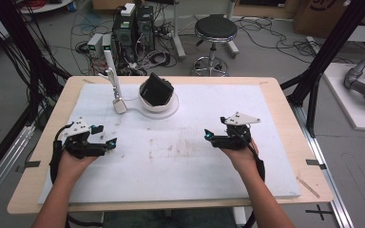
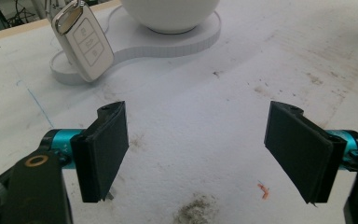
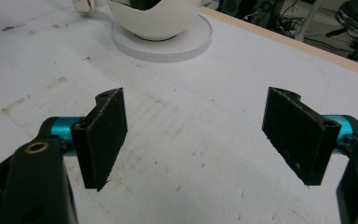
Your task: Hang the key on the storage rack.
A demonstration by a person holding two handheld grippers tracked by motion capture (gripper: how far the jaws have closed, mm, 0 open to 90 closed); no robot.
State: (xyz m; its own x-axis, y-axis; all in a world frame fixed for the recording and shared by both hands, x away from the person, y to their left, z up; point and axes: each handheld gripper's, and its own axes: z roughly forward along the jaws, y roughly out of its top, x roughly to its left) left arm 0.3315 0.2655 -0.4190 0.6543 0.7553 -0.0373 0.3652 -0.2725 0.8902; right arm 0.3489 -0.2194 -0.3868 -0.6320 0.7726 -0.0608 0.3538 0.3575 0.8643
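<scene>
On the white surface (image 1: 180, 161), near its left side, the left claw (image 1: 105, 135) rests low with its jaws wide and nothing between them. Ahead of it, at the far middle, a white car key (image 1: 120, 105) leans on the small end of a white stand (image 1: 168, 111), beside a white bowl (image 1: 156, 103) with a black object (image 1: 156, 89) inside. Toward the right, the right claw (image 1: 208, 137) is also wide and empty. I judge that a reach is only starting; the next move needs one claw to approach the key and close on its narrow body.

black stool (image 1: 215, 29) and computer towers (image 1: 134, 26) on floor beyond table (image 1: 285, 109)
</scene>
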